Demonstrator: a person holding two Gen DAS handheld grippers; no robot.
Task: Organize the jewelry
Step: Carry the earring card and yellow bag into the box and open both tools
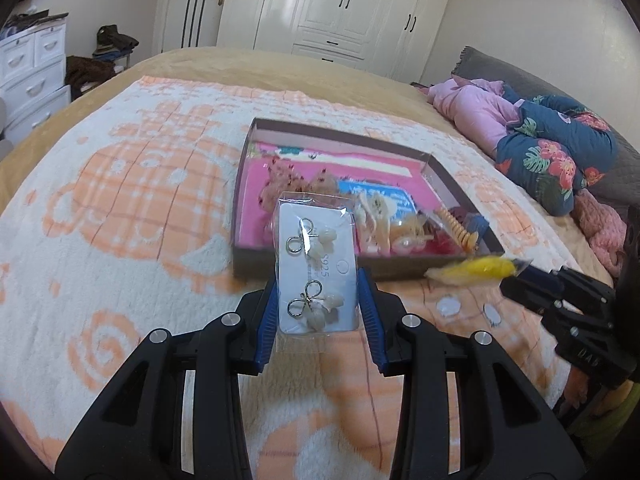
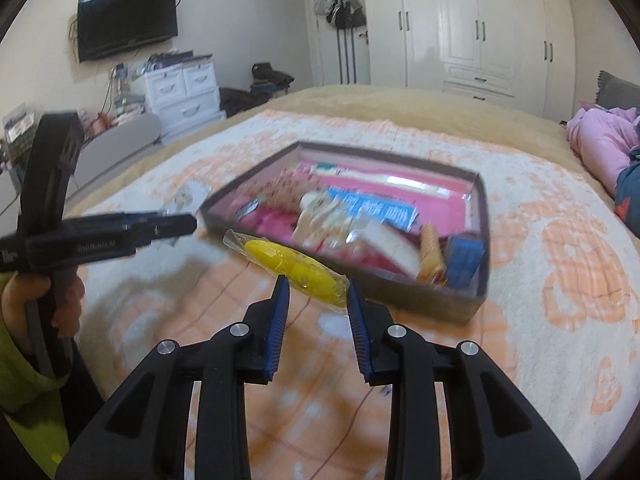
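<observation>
Left wrist view first: a bed spread with a fluffy white-and-orange blanket [image 1: 132, 200], white wardrobes [image 1: 336, 4] across the back wall, a white drawer unit [image 1: 32, 68] off to the left, and crumpled pink and floral bedding [image 1: 532, 136] on the right. On the blanket sits a shallow brown box [image 1: 452, 184] with a pink lining, and in it a jumble of packeted trinkets, a blue card and an orange spiral piece at its right end. The left gripper [image 1: 318, 300] is partly closed, its blue pads pinching a clear packet holding a white earring card [image 1: 318, 268] with two bow-shaped earrings, raised in front of the box's near wall. At the right, the right gripper [image 1: 520, 272] carries a yellow item [image 1: 480, 268] in clear wrap. Over to the right wrist view: same blanket [image 2: 560, 240], a wall-mounted television [image 2: 128, 20] and drawers [image 2: 184, 88] at the back, wardrobes [image 2: 480, 20] to the right. The box [image 2: 482, 216] looks blurred, contents heaped toward its near corner. The right gripper [image 2: 316, 292] is narrowed around the yellow item [image 2: 296, 270], just short of the box. The left gripper [image 2: 180, 222] shows side-on at left, in a hand [image 2: 64, 300].
</observation>
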